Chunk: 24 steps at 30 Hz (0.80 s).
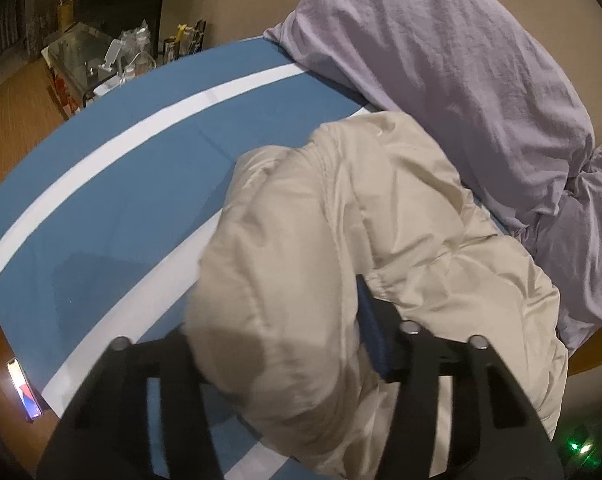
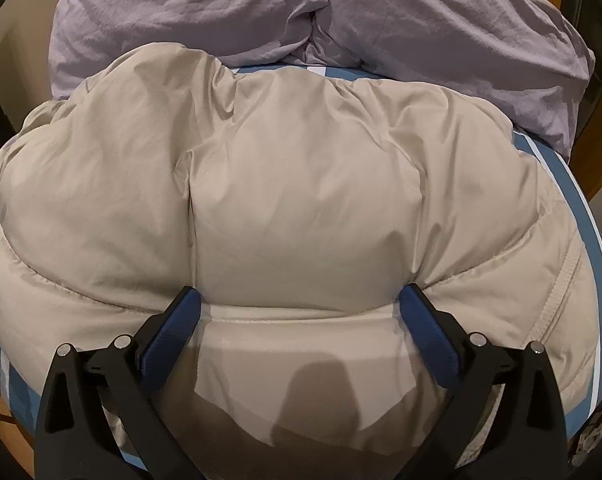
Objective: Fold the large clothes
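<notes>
Clenched on a puffed fold of the beige padded jacket [image 1: 341,200]: left gripper [image 1: 281,312], jaws partly closed, the one visible blue pad [image 1: 371,320] pressed into the fabric, the other buried under the bulge. Released and spread wide: right gripper [image 2: 299,292], jaws either side of one quilted panel, pad tips resting on the jacket's surface without pinching it.

Bunched in a thick mound on the blue, white-striped cover [image 1: 141,140] of the desk, just in front of the lilac cloth [image 1: 441,80] and touching its near edge. Long axis running crosswise in the right wrist view, roughly parallel to the lilac cloth's near edge; seen end-on from the left wrist, stretching away from the jaws toward that cloth. Quilting seams bent across the top of the mound. Collar end and hem end impossible to tell apart.

Farther out, well clear of the lilac cloth: a lit phone [image 1: 23,388] on the desk's wooden rim, and small bottles and packets [image 1: 133,56] crowded on a stand beyond the cover's far side.
</notes>
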Available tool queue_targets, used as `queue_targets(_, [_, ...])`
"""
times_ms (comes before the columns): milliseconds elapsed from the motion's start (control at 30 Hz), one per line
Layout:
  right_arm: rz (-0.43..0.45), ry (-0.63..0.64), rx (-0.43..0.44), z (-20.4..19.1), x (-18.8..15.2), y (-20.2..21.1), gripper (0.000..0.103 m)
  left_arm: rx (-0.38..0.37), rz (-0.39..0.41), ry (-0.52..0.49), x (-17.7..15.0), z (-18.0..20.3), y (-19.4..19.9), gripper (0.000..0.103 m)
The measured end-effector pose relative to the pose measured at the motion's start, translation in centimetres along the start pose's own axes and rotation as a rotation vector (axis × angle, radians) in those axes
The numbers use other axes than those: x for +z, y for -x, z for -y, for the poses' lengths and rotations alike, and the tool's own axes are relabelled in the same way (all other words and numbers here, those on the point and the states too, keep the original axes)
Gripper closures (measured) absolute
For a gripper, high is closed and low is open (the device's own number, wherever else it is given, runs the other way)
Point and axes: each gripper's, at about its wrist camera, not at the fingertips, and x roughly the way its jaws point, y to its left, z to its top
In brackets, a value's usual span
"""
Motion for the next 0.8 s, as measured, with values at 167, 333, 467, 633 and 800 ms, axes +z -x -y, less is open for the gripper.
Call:
queue_targets(167, [0.005, 0.011, -0.002, 0.0, -0.1, -0.1, 0.001, -0.036, 0.017, -0.014, 0.2, 0.6, 1.0, 0.069])
queue_targets(333, [0.01, 0.027, -0.006, -0.1, -0.2, -0.1, 0.001, -0.115, 0.043, -0.008, 0.7, 1.4, 2.6, 0.072])
queue_targets(467, [0.013, 0.04, -0.013, -0.2, -0.2, -0.2, 0.001, -0.215, 0.079, -0.025, 0.9, 3.0, 4.8, 0.074])
queue_targets(633, [0.013, 0.046, -0.014, -0.1, -0.2, -0.3, 0.001, -0.344, 0.113, -0.092, 0.8, 6.5, 7.9, 0.074])
queue_targets(800, [0.008, 0.048, -0.008, 0.0, -0.1, -0.3, 0.001, -0.46, 0.114, -0.173, -0.2, 10.8, 10.2, 0.074])
